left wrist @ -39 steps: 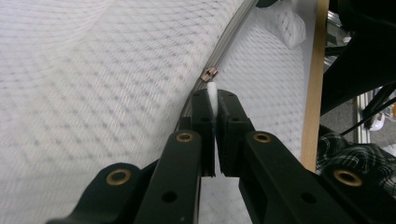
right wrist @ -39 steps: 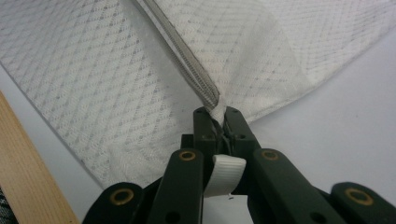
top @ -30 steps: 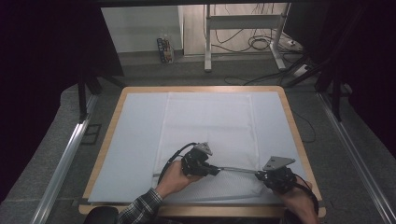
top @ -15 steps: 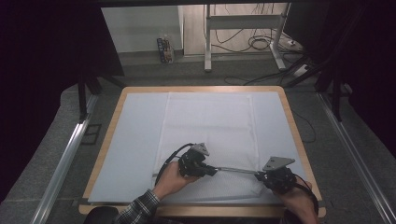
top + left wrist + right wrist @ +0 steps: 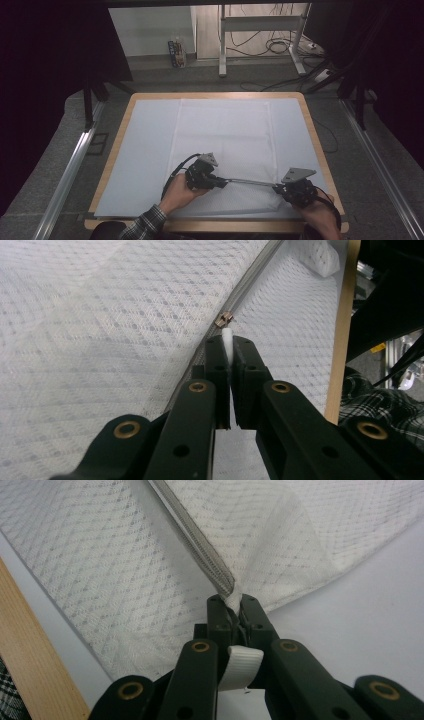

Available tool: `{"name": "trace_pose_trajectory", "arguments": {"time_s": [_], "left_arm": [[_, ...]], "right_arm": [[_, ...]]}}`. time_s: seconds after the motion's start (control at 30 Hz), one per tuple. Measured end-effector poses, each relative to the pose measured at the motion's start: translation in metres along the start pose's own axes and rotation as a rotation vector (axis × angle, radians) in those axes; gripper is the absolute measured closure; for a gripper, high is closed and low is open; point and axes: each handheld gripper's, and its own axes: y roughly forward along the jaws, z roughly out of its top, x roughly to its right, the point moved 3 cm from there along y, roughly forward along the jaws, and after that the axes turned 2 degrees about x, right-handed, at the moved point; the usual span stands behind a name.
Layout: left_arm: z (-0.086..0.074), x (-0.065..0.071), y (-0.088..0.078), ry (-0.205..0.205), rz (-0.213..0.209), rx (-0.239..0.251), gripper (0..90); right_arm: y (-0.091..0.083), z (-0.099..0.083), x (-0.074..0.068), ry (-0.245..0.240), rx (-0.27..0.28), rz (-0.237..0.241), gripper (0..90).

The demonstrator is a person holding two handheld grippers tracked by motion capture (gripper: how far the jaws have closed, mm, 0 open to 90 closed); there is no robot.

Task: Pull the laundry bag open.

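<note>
A white mesh laundry bag (image 5: 225, 150) lies flat on a pale sheet covering a wooden-rimmed table (image 5: 320, 150), reaching from the far edge down toward the near edge, where both grippers work on its zipper (image 5: 250, 182). The left gripper (image 5: 220, 182), held in the person's left hand (image 5: 177, 195) near the middle of the near edge, has its jaws clenched on the white pull tab (image 5: 227, 340) just behind the metal zipper slider (image 5: 223, 319). The right gripper (image 5: 278, 189), close to the table's near right corner, has its jaws clamped on the bag's fabric at the end of the zipper (image 5: 232, 597), with a white ribbon loop (image 5: 240, 667) hanging between its arms. The grey zipper line runs taut between the two grippers.
</note>
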Motion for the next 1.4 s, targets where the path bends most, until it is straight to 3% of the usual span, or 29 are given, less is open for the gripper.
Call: {"name": "trace_pose_trajectory", "arguments": {"time_s": [1.4], "left_arm": [[-0.029, -0.016, -0.031, -0.07, 0.06, 0.023, 87.8]], "right_arm": [[-0.002, 0.0, 0.001, 0.006, 0.003, -0.007, 85.2]]}}
